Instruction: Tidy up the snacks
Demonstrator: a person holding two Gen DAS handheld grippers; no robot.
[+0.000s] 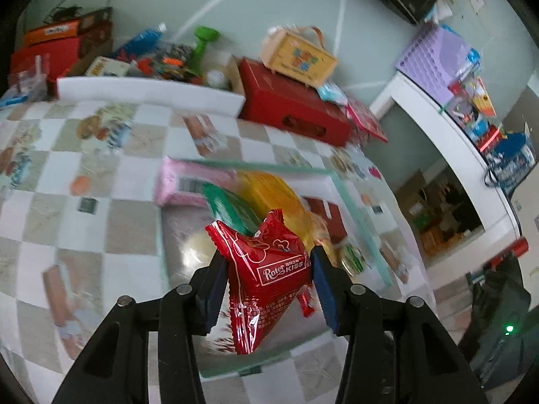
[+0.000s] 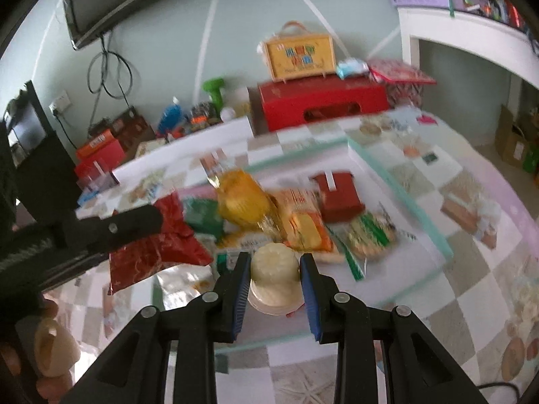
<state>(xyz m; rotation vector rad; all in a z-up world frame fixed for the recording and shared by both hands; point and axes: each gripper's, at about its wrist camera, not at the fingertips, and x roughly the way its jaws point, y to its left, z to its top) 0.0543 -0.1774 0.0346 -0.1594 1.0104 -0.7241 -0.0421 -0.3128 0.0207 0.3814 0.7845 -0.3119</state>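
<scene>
Checkered cloth (image 1: 84, 222) covers the table, with boxes and clutter along the wall at the top of both frames. At lower centre of the left wrist view, our left gripper (image 1: 267, 281) is clamped on a red snack packet (image 1: 266, 276), carried in the air above a glass tray (image 1: 357, 208) where more snacks lie. At lower centre of the right view, our right gripper (image 2: 274, 277) squeezes a pale jelly cup (image 2: 274, 272), also above the tray; the red packet shows at left there. We judge we are mid-carry with both items. Next we need a sorting spot for each, then a gentle lowering before the jaws part.
</scene>
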